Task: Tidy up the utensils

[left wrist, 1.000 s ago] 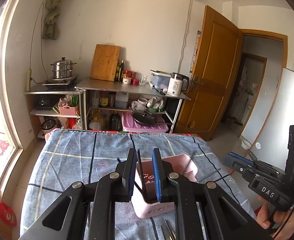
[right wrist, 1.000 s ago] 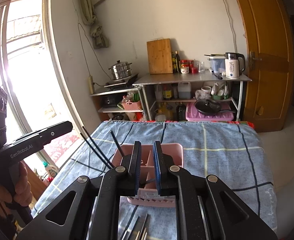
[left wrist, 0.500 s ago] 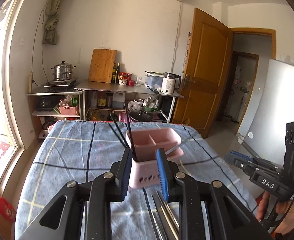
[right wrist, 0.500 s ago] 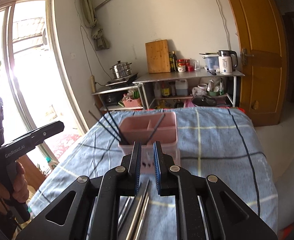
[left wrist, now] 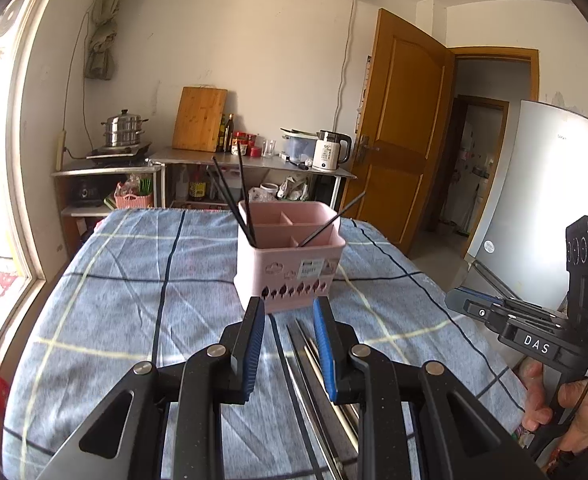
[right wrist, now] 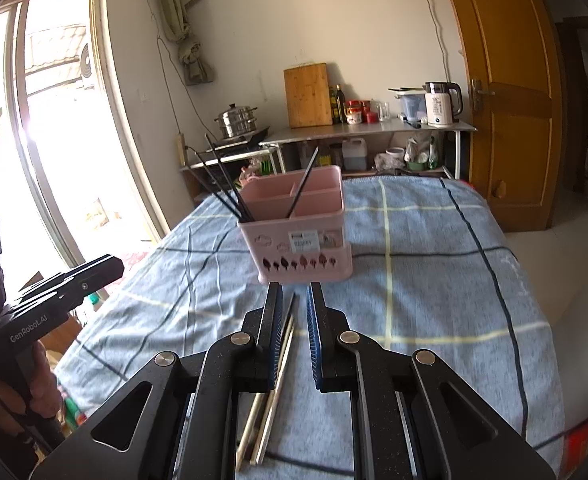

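Pink plastic utensil caddy stands upright mid-table on a blue plaid cloth, its compartments open at the top. 3 or so black chopsticks lean out of its left compartment; 1 more slants out toward the right.

Loose chopsticks lie on the cloth just in front of the caddy, running toward the cameras: dark and pale ones side by side. The right wrist view shows the same bundle.

Left gripper: jaws a moderate gap apart, nothing between the pads; the loose sticks lie below the gap. Right gripper: jaws narrow but not touching, empty too, hanging just over the sticks.

Step in hand, as I judge it: picking the next loose stick.

- Pick 1 stick only; they lie close together, so come in at the free tip.
- Set pads across the stick, not along it.
- Lower until the pads straddle it before closing.
- Watch that neighbours do not roll off.
- Carry it tip-down into the caddy without knocking the leaning sticks.
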The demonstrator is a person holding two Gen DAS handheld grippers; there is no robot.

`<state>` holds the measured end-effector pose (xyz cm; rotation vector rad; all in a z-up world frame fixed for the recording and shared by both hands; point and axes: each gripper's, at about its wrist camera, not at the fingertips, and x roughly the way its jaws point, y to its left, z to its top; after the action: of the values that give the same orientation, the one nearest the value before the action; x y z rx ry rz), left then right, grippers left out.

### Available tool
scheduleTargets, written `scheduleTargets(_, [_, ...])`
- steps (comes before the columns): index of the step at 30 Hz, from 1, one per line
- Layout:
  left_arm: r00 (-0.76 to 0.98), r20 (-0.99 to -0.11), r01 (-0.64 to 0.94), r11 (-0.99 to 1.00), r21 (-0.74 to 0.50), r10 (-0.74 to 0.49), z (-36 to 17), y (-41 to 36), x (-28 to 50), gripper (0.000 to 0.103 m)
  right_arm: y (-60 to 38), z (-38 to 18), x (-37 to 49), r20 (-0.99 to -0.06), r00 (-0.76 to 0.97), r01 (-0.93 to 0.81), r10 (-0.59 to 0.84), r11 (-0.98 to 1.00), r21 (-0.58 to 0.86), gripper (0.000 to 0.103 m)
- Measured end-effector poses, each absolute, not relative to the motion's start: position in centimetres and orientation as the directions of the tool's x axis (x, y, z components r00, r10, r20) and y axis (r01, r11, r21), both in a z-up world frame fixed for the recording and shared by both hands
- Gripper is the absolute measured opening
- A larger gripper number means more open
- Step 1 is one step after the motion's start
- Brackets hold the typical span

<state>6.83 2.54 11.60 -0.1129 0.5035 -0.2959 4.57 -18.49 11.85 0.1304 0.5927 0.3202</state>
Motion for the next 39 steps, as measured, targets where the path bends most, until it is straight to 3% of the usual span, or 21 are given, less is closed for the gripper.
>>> scheduleTargets(14, [0.781, -0.545, 0.242, 0.953, -0.185, -0.304, 7.3, 1.5, 6.4, 0.025, -17.5, 8.1, 3.8, -0.602, 0.723, -0.257, 0.339, 0.941, 0.221, 0.013])
scheduleTargets(39, [0.626, -0.712, 0.172, 0.947, -0.272, -0.319, -0.7, 0.4, 13.1, 0.025, -13.6, -0.4, 9.7, -0.775, 0.528, -0.259, 0.347, 0.935, 0.243, 0.012])
